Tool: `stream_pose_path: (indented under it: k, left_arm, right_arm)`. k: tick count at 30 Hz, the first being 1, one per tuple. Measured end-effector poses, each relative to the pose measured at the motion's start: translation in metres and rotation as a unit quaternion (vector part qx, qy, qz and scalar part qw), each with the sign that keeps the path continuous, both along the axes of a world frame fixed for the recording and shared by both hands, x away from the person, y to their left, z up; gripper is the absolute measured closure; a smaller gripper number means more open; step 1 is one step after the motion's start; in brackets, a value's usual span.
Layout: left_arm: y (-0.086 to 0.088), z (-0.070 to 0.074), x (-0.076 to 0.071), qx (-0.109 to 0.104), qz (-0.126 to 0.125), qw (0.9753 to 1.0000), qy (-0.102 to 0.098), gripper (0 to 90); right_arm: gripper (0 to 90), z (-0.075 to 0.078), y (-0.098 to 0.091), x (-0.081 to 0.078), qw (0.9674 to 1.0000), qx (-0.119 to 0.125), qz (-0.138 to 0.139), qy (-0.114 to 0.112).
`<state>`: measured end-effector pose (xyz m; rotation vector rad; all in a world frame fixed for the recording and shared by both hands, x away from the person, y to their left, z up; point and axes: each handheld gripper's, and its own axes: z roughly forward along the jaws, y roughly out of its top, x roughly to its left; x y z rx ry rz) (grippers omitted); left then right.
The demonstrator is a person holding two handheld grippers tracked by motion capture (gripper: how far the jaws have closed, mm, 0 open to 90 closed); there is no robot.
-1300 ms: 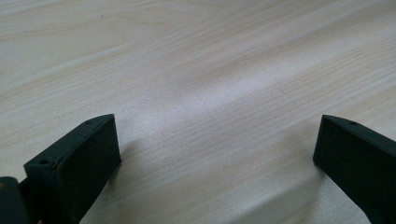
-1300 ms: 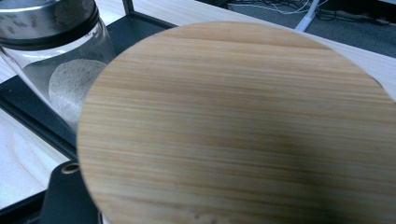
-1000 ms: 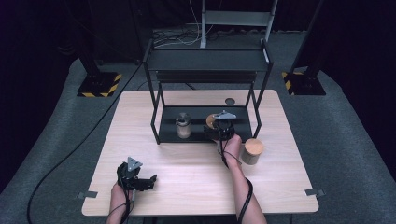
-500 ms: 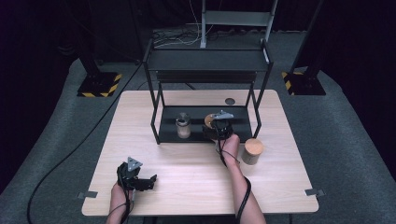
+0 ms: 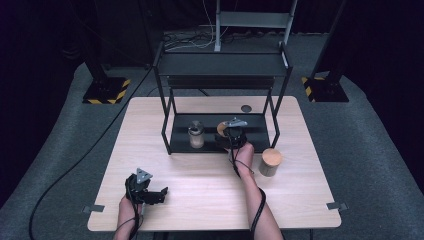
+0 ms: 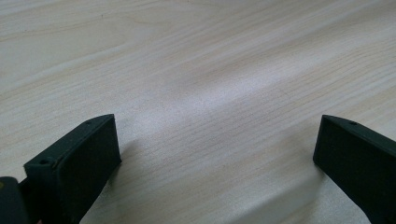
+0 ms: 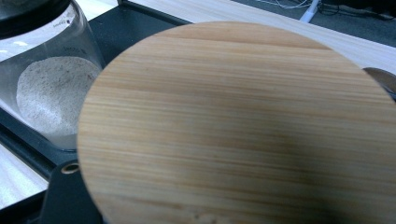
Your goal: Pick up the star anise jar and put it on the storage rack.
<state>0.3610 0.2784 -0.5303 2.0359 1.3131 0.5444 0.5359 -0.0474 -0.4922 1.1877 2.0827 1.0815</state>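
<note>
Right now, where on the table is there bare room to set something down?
The table is bare between the left gripper and the person's right forearm, and left of the black rack. The rack's lower shelf is crowded: glass jar, right gripper, wooden-lidded jar beside.

No legible text, label, brand, number or sign was found in any view.

The only marking noted was yellow-and-black hazard striping, without lettering, on the two stand bases on the floor beyond the far corners of the counter.

The glass jar in the right gripper view carried faint embossed marks on its wall, too blurred to read. The wooden lid beside it showed plain grain and no print.

The left gripper view showed bare counter wood with no marks.
</note>
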Motion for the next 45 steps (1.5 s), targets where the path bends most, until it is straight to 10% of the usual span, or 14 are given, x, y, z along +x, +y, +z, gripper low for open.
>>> stream_pose_path:
  k: [45]
  left_arm:
    - [0.0,0.0,0.0,0.0,0.0,1.0,0.0,0.0]
  right_arm:
    - [25.0,-0.016,0.016,0.005,0.9998,0.017,0.008,-0.012]
